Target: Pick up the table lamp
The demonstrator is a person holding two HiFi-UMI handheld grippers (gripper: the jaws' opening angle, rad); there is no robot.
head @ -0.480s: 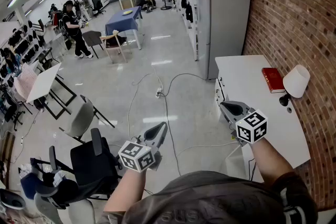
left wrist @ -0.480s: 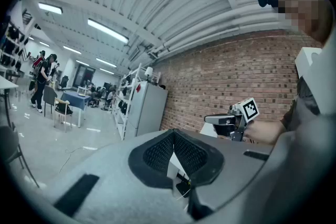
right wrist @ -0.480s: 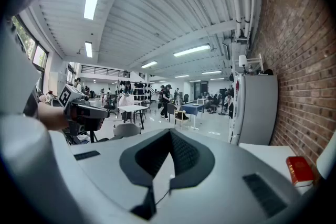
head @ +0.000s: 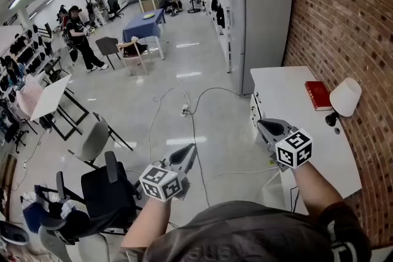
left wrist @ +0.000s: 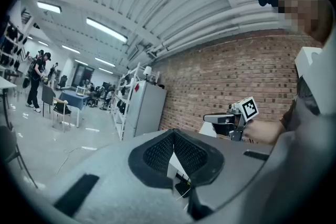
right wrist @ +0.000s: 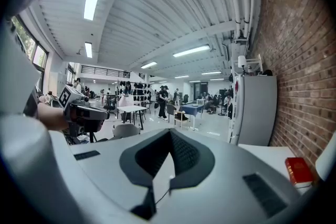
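Nothing done yet: table lamp [head: 345, 98] sits untouched on tabletop [head: 295, 108]; left gripper [head: 190, 149] & right gripper [head: 262, 124] jaws clenched, empty, well short of it.

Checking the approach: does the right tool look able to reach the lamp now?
Probably yes: only bare table lies between the right tool and the lamp; the red book lies flat beside it.

nothing legible; lettering on the shirt [head: 233, 236] too faint.
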